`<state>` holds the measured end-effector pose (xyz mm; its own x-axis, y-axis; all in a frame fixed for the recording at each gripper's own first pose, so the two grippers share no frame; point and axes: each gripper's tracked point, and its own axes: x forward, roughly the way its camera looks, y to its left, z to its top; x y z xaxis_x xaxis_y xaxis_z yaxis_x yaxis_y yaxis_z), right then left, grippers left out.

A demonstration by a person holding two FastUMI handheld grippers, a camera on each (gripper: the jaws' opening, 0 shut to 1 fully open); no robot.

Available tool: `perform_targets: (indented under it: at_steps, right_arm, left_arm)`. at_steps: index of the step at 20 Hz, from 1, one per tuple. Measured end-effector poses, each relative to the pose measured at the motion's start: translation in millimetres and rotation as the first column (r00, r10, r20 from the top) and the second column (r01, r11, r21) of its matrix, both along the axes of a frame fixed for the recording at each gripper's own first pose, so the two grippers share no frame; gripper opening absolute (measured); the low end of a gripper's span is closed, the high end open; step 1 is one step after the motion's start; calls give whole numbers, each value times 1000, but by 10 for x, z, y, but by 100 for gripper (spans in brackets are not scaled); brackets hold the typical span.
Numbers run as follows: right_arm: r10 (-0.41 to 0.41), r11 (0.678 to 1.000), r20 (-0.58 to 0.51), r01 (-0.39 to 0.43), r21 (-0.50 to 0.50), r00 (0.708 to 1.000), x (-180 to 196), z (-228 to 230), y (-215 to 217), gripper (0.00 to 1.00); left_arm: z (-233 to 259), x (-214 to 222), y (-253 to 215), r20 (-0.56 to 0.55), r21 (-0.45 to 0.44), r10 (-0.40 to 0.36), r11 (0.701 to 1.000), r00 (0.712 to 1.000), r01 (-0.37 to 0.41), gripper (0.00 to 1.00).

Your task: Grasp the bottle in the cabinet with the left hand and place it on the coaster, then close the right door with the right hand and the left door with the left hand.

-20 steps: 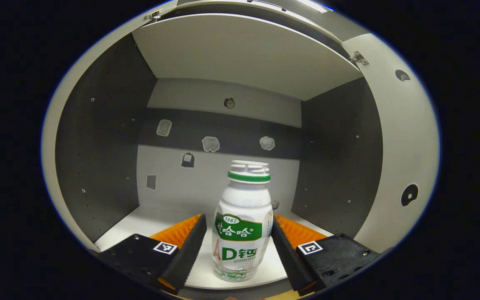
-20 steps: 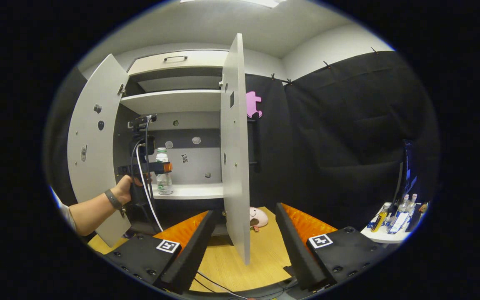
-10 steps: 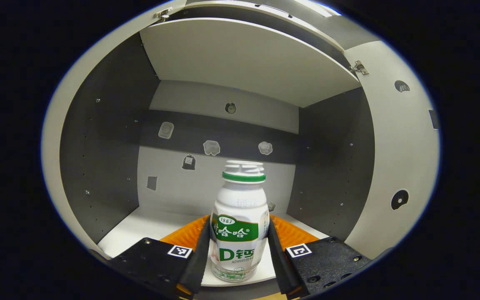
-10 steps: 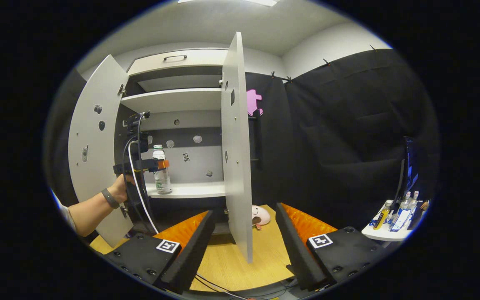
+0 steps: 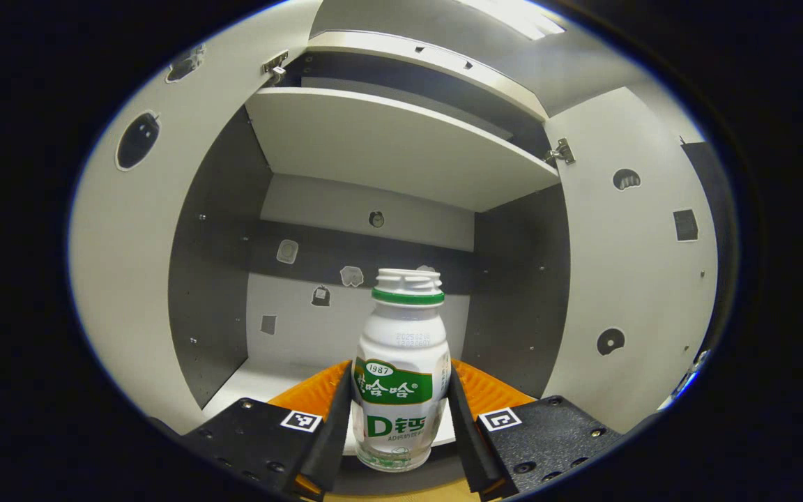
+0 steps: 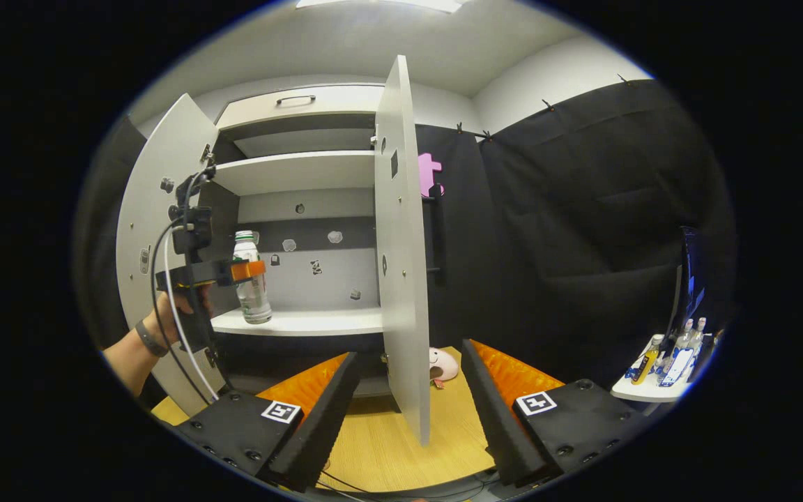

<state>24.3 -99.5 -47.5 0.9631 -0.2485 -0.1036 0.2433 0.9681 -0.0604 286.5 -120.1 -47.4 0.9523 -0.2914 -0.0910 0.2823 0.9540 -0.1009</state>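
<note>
A white bottle [image 5: 401,369] with a green band and green label stands upright between my left gripper's [image 5: 398,418] fingers, which press on both its sides. In the right gripper view the bottle [image 6: 251,282] is at the left front edge of the cabinet's lower shelf [image 6: 318,322], with the left gripper [image 6: 251,270] shut on it and a hand [image 6: 178,310] holding that gripper. Both cabinet doors stand open: the left door [image 6: 157,202] and the right door [image 6: 401,265], seen edge-on. My right gripper [image 6: 408,390] is open low in front of the right door's edge, holding nothing.
A pink round thing [image 6: 442,362] lies on the wooden table [image 6: 387,446] under the cabinet, behind the right door. An upper shelf [image 5: 387,139] hangs above the bottle. A small side table [image 6: 652,390] with several little bottles stands at the far right.
My left gripper closed on the bottle, then drew back with it from deep on the shelf to its front edge. The right gripper has hardly moved.
</note>
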Motion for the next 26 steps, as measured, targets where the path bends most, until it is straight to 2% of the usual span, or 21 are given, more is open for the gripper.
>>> perform_targets:
  at_steps: [6, 9, 11, 12, 14, 15, 16, 17, 19, 20, 22, 23, 24, 26]
  right_arm:
    - [40, 998, 5, -40, 41, 999, 8, -65, 87, 97]
    - [68, 996, 10, -68, 53, 998, 4, -74, 147, 97]
    - [74, 996, 17, -75, 52, 997, 9, -38, 158, 97]
    - [77, 996, 17, -77, 52, 997, 5, -19, 161, 89]
    - [80, 996, 12, -80, 50, 997, -14, 19, 158, 89]
    - [79, 996, 8, -79, 47, 997, -18, 38, 145, 97]
    - [77, 996, 5, -77, 44, 997, -24, 50, 138, 97]
    - [79, 996, 5, -79, 46, 997, -26, 63, 142, 89]
    - [93, 994, 7, -93, 57, 996, -41, 69, 192, 89]
    - [98, 993, 5, -98, 58, 995, -38, 68, 216, 97]
    - [101, 994, -6, -101, 45, 995, -39, 48, 232, 97]
    - [101, 994, -8, -101, 35, 995, -36, 39, 237, 97]
    - [105, 994, -8, -105, 28, 994, -38, 35, 252, 89]
    - [116, 993, -12, -115, 26, 993, -15, 2, 284, 89]
  left_arm:
    - [160, -579, 97, 56, -16, -12, 1000, 998, 13, 68]
    - [104, -888, 80, 84, -10, -17, 1000, 996, 17, 68]
    - [-9, -1096, -4, 87, -18, -46, 999, 995, 48, 69]
    - [-96, -1213, -48, 86, -21, -61, 998, 994, 63, 68]
    - [-295, -1391, -103, 70, -24, -77, 997, 995, 79, 68]
    - [-411, -1469, -113, 58, -25, -79, 996, 995, 80, 68]
    - [-524, -1538, -135, 48, -28, -80, 996, 996, 82, 68]
    - [-629, -1640, -146, 47, -29, -87, 996, 995, 88, 68]
    - [-909, -1795, -172, 42, -14, -90, 996, 995, 91, 68]
    - [-1077, -1868, -174, 31, 0, -87, 996, 996, 87, 68]
    - [-1462, -2053, -140, -1, 37, -61, 997, 998, 61, 68]
    - [-1609, -2111, -125, -6, 53, -43, 998, 999, 44, 68]
    - [-1760, -2170, -115, -6, 70, -30, 997, 1000, 30, 68]
    - [-1998, -2272, -140, -4, 90, -10, 996, 1000, 10, 68]
